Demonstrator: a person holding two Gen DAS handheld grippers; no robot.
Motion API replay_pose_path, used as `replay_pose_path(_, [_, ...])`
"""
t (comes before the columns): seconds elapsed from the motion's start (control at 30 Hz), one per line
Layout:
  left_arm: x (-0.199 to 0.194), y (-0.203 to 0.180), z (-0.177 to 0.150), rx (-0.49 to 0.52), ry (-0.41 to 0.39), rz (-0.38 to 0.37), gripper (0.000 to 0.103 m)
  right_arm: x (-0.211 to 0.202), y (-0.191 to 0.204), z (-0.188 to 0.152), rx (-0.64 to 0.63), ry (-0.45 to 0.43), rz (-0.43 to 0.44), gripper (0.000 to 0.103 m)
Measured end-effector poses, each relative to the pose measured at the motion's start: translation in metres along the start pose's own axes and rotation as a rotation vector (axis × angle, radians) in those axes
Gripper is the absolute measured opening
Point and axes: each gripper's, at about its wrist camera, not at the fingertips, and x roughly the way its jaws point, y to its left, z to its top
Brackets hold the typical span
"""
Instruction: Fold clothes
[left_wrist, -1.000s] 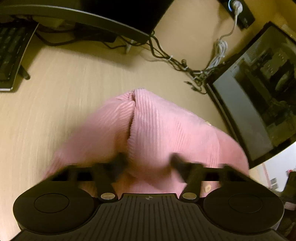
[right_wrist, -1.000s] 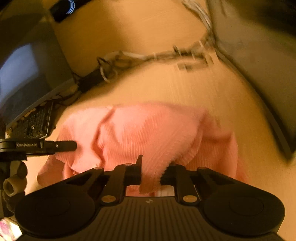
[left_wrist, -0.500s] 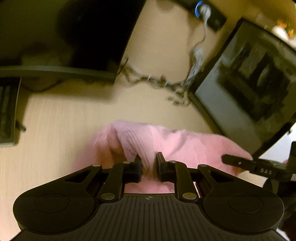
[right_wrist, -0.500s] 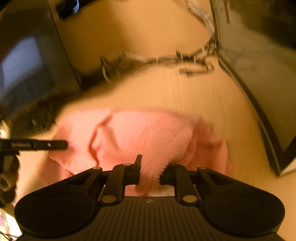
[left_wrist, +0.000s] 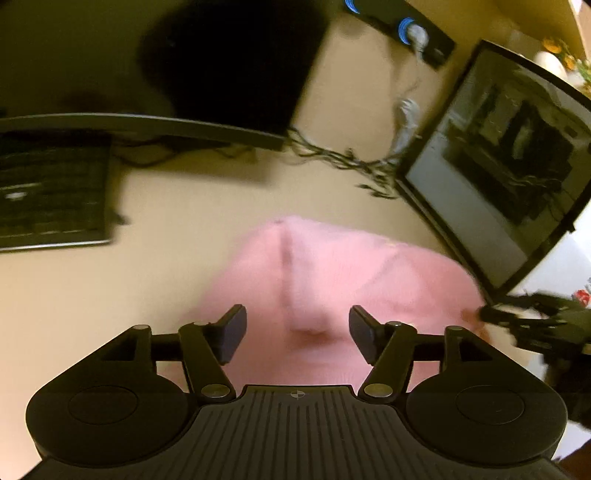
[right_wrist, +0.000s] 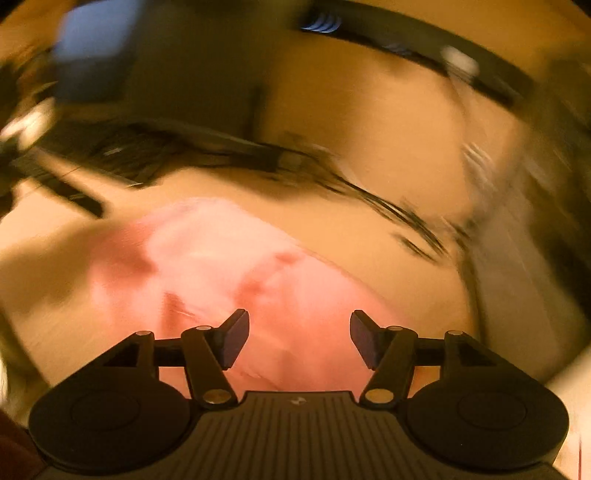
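Observation:
A pink ribbed garment (left_wrist: 332, 280) lies bunched on the light wooden desk (left_wrist: 92, 295), with a raised fold down its middle. My left gripper (left_wrist: 297, 334) hovers over its near side, open, nothing between the fingers. The right wrist view is heavily blurred; the same pink garment (right_wrist: 236, 280) lies below my right gripper (right_wrist: 299, 338), which is open and empty too. In the left wrist view the right gripper's fingers (left_wrist: 517, 317) show at the garment's right edge.
A keyboard (left_wrist: 48, 192) lies at the left under a dark curved monitor base (left_wrist: 147, 123). A monitor (left_wrist: 498, 158) stands at the right. Tangled cables (left_wrist: 343, 162) and a power strip (left_wrist: 410, 31) lie behind the garment.
Both grippers were shut on the pink garment half a second ago; both have opened and let it go. The garment has dropped onto the desk, and the right wrist view is swinging fast.

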Motion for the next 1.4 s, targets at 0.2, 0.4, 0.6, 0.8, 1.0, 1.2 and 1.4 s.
replay_pose_path(0.2, [0.009,0.018,-0.003,0.03,0.054,0.002,0.078,0.053,0.061,0.025,-0.262,0.021,0.059,0.061])
replay_pose_path(0.4, [0.03,0.022,-0.005,0.067,0.081,-0.031,0.083,0.094,0.067,0.038,-0.229,0.076,0.046,0.062])
replay_pose_path(0.6, [0.047,0.021,0.001,0.101,0.084,-0.057,0.085,0.078,0.002,0.063,0.217,0.03,0.127,0.007])
replay_pose_path(0.8, [0.064,0.021,0.009,0.176,0.127,-0.053,0.092,0.056,-0.055,0.073,0.484,-0.023,0.142,0.006])
replay_pose_path(1.0, [0.079,0.014,0.013,0.232,0.169,-0.063,0.039,0.056,-0.071,0.066,0.519,-0.024,0.12,0.006])
replay_pose_path(1.2, [0.055,-0.033,0.004,0.534,0.151,0.054,0.007,0.058,-0.075,0.064,0.537,-0.035,0.148,0.006])
replay_pose_path(1.4, [0.06,-0.089,-0.035,0.804,0.27,-0.067,0.008,0.06,-0.065,0.068,0.485,-0.027,0.219,0.006])
